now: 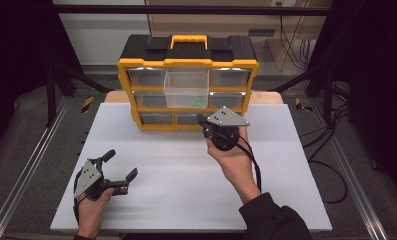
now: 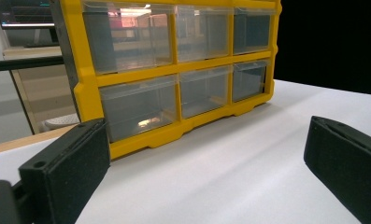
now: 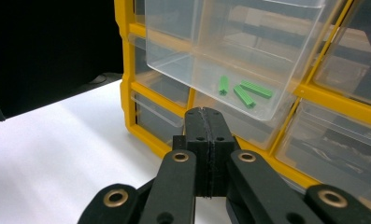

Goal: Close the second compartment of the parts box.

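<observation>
A yellow and black drawer organizer (image 1: 187,62) stands at the back of the white table (image 1: 186,170). Its top middle clear drawer (image 1: 186,90) is pulled out. In it lie three small green pieces (image 3: 241,91). My right gripper (image 1: 202,121) is just in front of the organizer's lower row, under the pulled-out drawer. Its jaws are pressed together in the right gripper view, shut with nothing between them (image 3: 206,126). My left gripper (image 1: 121,165) rests at the front left of the table with its jaws spread wide and empty; the organizer (image 2: 174,70) stands ahead of it.
The organizer's other clear drawers (image 2: 136,105) are pushed in. Metal rails (image 1: 31,165) run along both sides of the table. Cables (image 1: 336,165) lie on the floor at the right. Bare white tabletop stretches between the two grippers.
</observation>
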Available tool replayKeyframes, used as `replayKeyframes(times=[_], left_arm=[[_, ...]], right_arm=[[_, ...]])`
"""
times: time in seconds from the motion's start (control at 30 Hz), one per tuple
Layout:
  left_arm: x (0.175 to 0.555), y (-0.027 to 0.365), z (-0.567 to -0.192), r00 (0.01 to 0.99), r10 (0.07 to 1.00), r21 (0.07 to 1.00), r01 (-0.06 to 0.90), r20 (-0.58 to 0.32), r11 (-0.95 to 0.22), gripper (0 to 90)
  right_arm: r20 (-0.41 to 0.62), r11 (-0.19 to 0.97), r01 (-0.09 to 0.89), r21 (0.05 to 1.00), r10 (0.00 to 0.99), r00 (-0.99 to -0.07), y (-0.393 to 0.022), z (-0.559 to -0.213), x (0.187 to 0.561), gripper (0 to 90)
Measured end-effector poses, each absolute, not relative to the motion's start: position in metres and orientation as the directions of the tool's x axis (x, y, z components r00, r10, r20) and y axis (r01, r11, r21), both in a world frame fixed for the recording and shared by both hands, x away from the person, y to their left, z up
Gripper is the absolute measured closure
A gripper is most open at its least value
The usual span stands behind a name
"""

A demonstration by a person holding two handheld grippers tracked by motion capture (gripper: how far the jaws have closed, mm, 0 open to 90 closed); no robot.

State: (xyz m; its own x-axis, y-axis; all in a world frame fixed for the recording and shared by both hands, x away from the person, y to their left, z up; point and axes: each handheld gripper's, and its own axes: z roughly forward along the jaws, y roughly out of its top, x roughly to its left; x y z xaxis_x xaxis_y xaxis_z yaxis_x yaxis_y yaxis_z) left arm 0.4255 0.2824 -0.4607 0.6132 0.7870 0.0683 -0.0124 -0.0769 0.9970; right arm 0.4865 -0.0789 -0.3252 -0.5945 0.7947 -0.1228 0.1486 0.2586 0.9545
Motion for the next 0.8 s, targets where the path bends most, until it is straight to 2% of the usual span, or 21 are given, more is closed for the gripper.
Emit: replayKeyframes(times=[0.8], left_arm=[[0.4255,0.2831,-0.4606,0.612,0.788,0.997,-0.013,0.067,-0.075,0.2]], right_arm=[[-0.119,0.245,0.140,0.959,0.802,-0.586,-0.0787,-0.3217,0.4940,90.0]])
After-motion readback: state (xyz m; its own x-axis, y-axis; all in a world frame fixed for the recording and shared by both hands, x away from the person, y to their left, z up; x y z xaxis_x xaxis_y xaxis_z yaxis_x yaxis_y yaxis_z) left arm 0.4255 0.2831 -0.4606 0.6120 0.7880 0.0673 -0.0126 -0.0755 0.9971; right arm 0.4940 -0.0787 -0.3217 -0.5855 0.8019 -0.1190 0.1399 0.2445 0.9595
